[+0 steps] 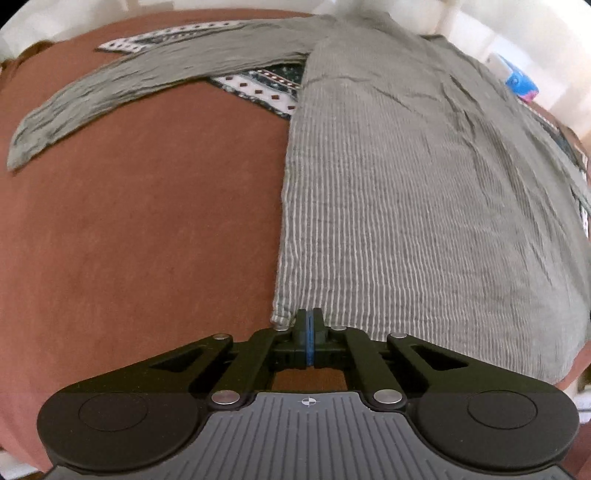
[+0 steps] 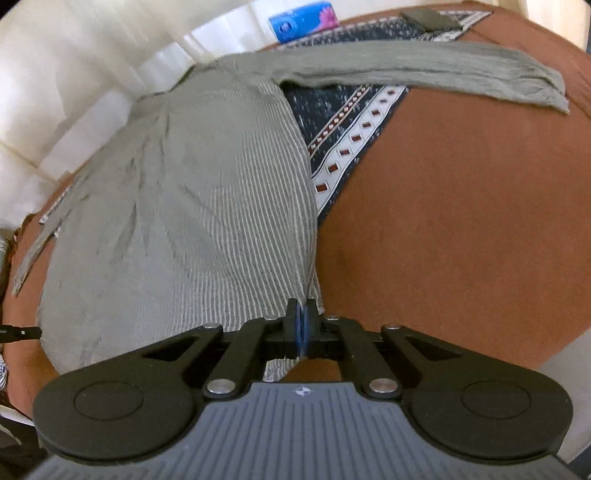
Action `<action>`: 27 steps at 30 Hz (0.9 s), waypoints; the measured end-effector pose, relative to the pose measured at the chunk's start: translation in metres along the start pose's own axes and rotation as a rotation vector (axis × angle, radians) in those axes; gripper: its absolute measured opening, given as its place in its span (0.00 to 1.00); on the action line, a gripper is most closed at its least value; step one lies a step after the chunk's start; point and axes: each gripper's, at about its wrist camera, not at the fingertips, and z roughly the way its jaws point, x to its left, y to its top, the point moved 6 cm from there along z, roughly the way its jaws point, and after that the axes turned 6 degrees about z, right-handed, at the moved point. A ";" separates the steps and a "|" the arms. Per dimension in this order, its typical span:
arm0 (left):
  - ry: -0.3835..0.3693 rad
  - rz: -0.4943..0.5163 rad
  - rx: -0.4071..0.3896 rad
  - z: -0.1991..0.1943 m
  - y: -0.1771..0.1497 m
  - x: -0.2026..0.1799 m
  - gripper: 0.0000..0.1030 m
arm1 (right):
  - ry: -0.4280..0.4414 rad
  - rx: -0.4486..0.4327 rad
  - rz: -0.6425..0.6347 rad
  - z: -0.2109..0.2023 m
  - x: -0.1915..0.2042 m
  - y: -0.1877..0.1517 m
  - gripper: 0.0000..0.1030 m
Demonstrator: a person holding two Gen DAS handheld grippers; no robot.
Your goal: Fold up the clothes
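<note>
We see a grey striped shirt (image 1: 406, 192) lying flat on a rust-brown cover (image 1: 140, 229). We cannot tell if a bed or a desk is under the cover. The shirt's long side runs from near us to far away. Its bottom hem is near us and its neck end is far away, close to the white wall. The thin stripes run the same way, near to far.

In the left wrist view, the left gripper (image 1: 309, 325) has its fingers closed tight on the near left corner of the hem. One long sleeve (image 1: 110, 96) reaches out to the left, across the cover, with its cuff pointing left and a bit near.

In the right wrist view, the right gripper (image 2: 302, 317) has its fingers closed tight on the near right corner of the hem, and the cloth bunches a little there. The other sleeve (image 2: 443, 70) reaches out to the right at the far end.

A dark blue patterned cloth (image 2: 347, 125) with small red squares lies under the far part of the shirt. A blue packet (image 2: 303, 22) sits far away by the wall.
</note>
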 end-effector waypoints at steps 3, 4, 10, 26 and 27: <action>0.006 -0.003 -0.003 -0.004 -0.003 0.002 0.24 | -0.035 -0.002 -0.012 0.006 0.005 0.004 0.07; -0.016 -0.015 -0.021 -0.006 0.000 0.001 0.29 | -0.046 -0.010 -0.016 0.005 0.007 0.004 0.10; -0.071 -0.057 -0.063 0.000 0.013 0.002 0.64 | -0.084 -0.055 -0.021 -0.010 0.016 0.002 0.44; -0.010 0.123 -0.051 -0.021 0.028 -0.006 0.27 | -0.177 -0.117 -0.077 -0.040 0.026 0.038 0.51; -0.015 0.137 -0.076 -0.027 0.036 -0.016 0.34 | -0.174 -0.144 -0.087 -0.047 0.022 0.050 0.52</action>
